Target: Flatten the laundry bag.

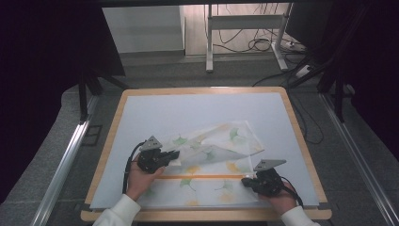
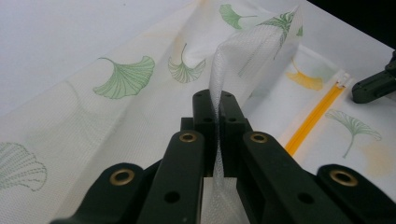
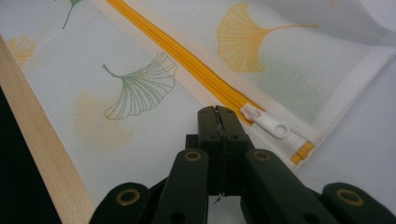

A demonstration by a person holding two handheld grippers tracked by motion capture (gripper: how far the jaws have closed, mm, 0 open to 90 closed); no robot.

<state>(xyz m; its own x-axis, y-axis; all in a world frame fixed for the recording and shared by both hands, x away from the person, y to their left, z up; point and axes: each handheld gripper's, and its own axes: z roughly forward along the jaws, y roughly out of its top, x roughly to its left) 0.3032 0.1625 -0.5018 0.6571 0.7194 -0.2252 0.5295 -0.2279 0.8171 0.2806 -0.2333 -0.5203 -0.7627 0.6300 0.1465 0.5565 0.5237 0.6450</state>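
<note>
Mesh bag [image 1: 207,165] lying flat on the table [image 1: 188,110], near front edge, one corner folded over. Left gripper [image 2: 218,105] fingers fully shut on mesh, probably to lift that layer. Right gripper [image 3: 217,116] fingers shut beside white zipper pull [image 3: 266,123], seemingly pinning the bag; held mesh not discernible.

A pale mat [image 1: 197,113] covers the wooden table [image 1: 301,141]; beyond stand desk legs [image 1: 209,42] and floor cables [image 1: 244,44].

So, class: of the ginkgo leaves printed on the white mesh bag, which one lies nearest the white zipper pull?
The large orange ginkgo leaf, just across the orange zipper from the white zipper pull; the green outlined leaf sits farther, on the zipper's other side.
</note>
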